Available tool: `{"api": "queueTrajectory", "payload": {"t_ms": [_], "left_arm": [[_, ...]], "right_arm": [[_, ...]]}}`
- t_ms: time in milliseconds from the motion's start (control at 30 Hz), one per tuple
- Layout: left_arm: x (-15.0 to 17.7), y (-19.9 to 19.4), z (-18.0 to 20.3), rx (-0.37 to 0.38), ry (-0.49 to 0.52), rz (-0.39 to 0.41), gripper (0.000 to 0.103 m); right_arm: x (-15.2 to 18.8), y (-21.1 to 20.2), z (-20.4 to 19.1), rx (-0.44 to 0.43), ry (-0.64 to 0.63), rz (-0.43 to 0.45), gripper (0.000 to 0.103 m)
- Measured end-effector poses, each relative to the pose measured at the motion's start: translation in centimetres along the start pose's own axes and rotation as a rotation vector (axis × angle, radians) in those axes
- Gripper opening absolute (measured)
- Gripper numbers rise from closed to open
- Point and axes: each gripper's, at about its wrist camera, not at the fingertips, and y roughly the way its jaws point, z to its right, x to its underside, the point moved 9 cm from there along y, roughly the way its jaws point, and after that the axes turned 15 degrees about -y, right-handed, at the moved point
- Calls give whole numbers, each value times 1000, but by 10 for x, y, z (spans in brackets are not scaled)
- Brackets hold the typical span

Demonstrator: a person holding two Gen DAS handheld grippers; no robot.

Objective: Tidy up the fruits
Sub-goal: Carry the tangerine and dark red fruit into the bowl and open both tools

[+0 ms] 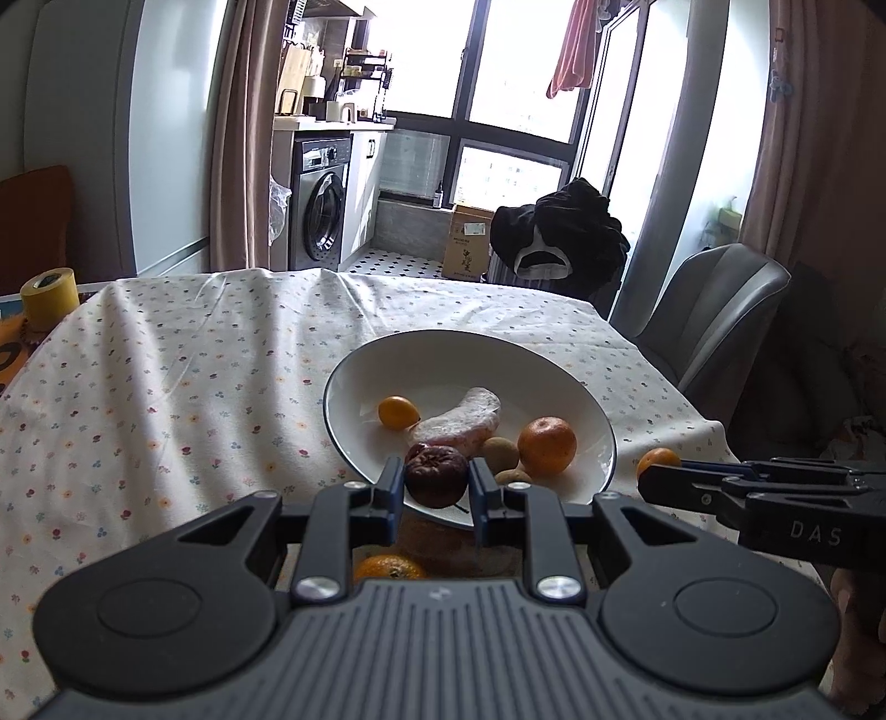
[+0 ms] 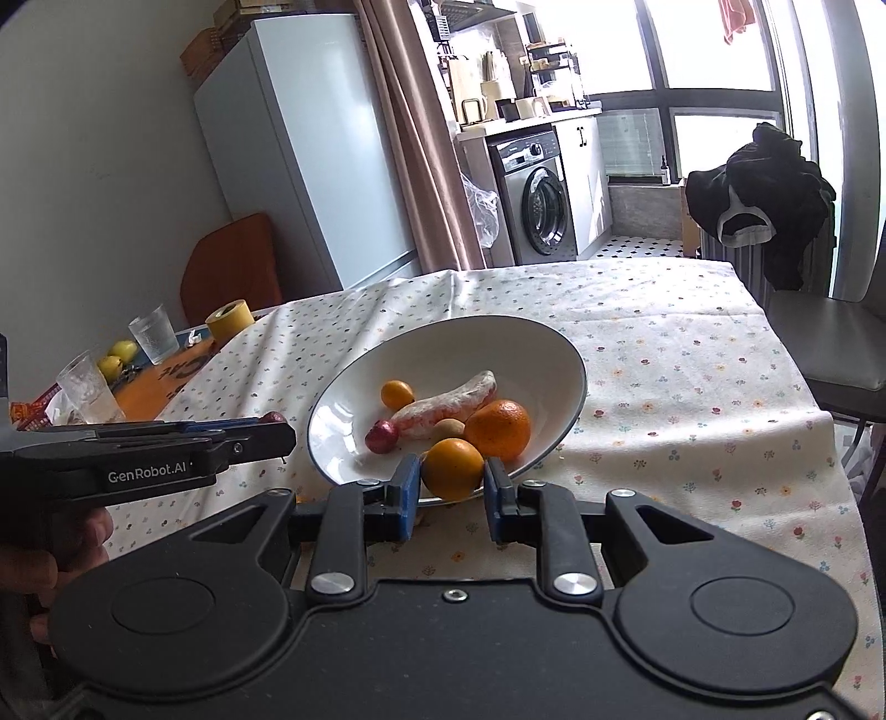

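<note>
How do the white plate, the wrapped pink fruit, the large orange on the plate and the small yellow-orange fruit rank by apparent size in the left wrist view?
1. white plate
2. wrapped pink fruit
3. large orange
4. small yellow-orange fruit

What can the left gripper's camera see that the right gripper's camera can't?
Only the left wrist view shows an orange fruit on the cloth under the left gripper, a cardboard box on the floor, and a red cloth hanging full at the window.

Only the right wrist view shows two drinking glasses, yellow fruits beside them, and the white fridge.

Both show the white plate with fruit, the flowered tablecloth, the yellow tape roll, the washing machine, and each gripper shut on a fruit.
</note>
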Motion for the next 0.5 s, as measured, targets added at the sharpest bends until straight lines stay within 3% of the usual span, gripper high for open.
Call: {"api": "queueTrajectory", "payload": {"t_ms": [500], "left_arm": [[-4,20,2,4,-2,-26,23]], "right_arm": [[-7,14,14,11,14,-8,23]]}}
